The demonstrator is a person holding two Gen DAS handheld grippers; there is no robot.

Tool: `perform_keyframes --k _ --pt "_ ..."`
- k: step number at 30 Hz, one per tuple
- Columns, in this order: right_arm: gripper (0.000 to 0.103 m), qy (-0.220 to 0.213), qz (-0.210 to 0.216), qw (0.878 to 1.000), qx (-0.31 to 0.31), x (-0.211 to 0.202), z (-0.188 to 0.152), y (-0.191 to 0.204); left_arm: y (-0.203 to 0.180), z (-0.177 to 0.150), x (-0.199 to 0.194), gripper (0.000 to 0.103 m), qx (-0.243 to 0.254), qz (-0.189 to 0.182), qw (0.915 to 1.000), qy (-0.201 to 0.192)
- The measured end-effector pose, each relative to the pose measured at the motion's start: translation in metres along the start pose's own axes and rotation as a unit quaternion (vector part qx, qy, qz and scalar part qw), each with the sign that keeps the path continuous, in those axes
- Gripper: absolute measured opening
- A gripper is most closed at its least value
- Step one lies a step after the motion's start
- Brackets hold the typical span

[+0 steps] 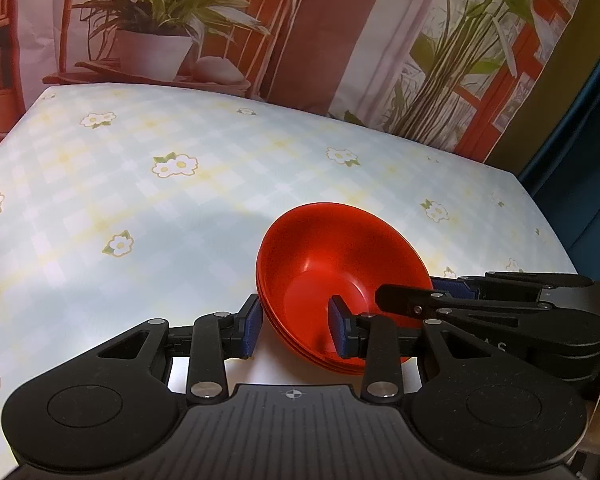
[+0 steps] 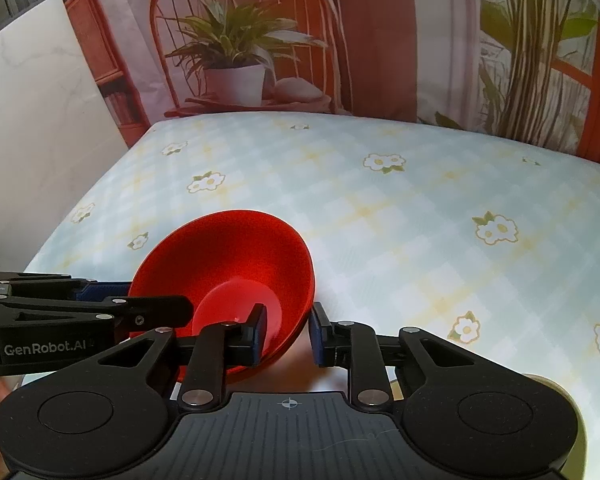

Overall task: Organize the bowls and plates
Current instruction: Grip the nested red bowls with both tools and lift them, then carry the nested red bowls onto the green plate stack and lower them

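Note:
A stack of red bowls point(image 1: 332, 248) point(image 2: 228, 248), three rims showing, sits low at the near edge of the flowered table point(image 1: 160, 208). My left gripper point(image 1: 296, 328) straddles the stack's left wall, one blue pad inside and one outside. Its jaws stand wider than the wall and do not clamp it. My right gripper point(image 2: 288, 332) is shut on the opposite wall, its left pad inside the top bowl and its right pad against the outside. Each gripper also shows in the other view: the right gripper point(image 1: 406, 288) and the left gripper point(image 2: 156, 300).
The checked tablecloth point(image 2: 420, 208) stretches bare beyond the bowls. A printed backdrop of plants and a chair point(image 2: 240, 60) hangs behind the far edge. A white wall point(image 2: 40, 140) stands to the left. A pale rounded thing point(image 2: 548, 384) peeks out behind the right gripper's body.

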State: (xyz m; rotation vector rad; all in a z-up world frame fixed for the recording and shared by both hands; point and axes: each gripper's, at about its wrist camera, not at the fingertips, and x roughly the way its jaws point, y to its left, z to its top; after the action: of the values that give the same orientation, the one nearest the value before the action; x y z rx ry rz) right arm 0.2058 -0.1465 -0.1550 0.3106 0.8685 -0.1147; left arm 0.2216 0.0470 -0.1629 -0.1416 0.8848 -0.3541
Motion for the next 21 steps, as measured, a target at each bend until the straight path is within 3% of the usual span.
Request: perform_keyframes --k 21 --pt "0.017 -0.032 0.001 0.999 0.006 -0.037 0.009 -0.013 -0.024 0.013 -0.021 0.037 0.029 -0.014 0.9993 -0.017"
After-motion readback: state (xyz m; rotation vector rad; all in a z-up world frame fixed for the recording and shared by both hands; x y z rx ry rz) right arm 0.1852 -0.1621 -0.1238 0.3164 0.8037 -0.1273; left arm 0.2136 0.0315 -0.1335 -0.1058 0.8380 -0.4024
